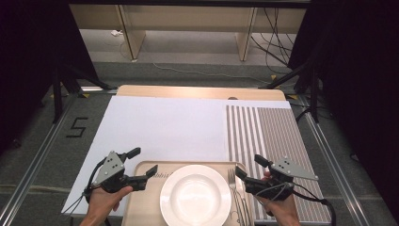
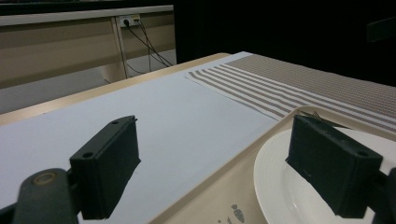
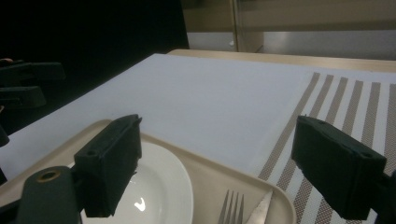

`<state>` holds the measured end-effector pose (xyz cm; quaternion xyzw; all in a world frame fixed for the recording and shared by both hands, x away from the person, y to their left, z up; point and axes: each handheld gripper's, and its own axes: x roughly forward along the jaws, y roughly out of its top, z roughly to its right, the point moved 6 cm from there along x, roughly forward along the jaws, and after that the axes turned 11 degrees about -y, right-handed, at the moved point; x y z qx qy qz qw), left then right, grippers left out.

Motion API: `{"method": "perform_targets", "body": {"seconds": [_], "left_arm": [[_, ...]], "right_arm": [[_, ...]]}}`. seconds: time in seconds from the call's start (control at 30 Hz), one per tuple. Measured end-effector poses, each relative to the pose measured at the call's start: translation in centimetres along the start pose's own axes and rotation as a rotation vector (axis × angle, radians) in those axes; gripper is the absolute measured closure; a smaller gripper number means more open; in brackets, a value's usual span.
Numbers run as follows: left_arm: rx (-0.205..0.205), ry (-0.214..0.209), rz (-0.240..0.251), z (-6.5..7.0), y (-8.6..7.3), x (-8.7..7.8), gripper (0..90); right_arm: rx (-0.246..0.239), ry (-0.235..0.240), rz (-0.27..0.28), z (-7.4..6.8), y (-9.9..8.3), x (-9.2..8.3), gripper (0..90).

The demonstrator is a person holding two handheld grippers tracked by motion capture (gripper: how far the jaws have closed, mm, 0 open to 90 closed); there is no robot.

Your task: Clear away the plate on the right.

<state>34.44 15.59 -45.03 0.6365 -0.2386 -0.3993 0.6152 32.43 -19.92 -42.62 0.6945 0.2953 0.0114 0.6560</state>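
Observation:
A beige tray [image 1: 141, 200] lies at the table's near edge with a white plate [image 1: 195, 195] on it. A fork [image 1: 232, 181] and a knife [image 3: 260, 210] lie on the tray, right of the plate. My left gripper [image 1: 144, 161] hovers open over the tray's left corner, one jaw above the white sheet and the other above the plate [image 2: 280, 191]. My right gripper [image 1: 249, 165] hovers open over the tray's right corner, its jaws straddling the fork [image 3: 231, 205] and the tray rim [image 3: 224, 170]. Neither holds anything.
A large white sheet [image 1: 164, 127] covers most of the wooden table [image 1: 197, 91]. A brown-and-white striped placemat [image 1: 273, 136] lies on its right side. Beyond the table are desk legs and cables on the floor. A "5" is marked on the floor at left.

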Motion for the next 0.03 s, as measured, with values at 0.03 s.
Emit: {"method": "perform_targets", "body": {"seconds": [0.03], "left_arm": [[0.0, 0.0, 0.0, 0.01, 0.0, -0.01, 15.8]], "right_arm": [[-0.017, 0.003, 0.007, 0.05, -0.03, 0.06, 17.1]]}}
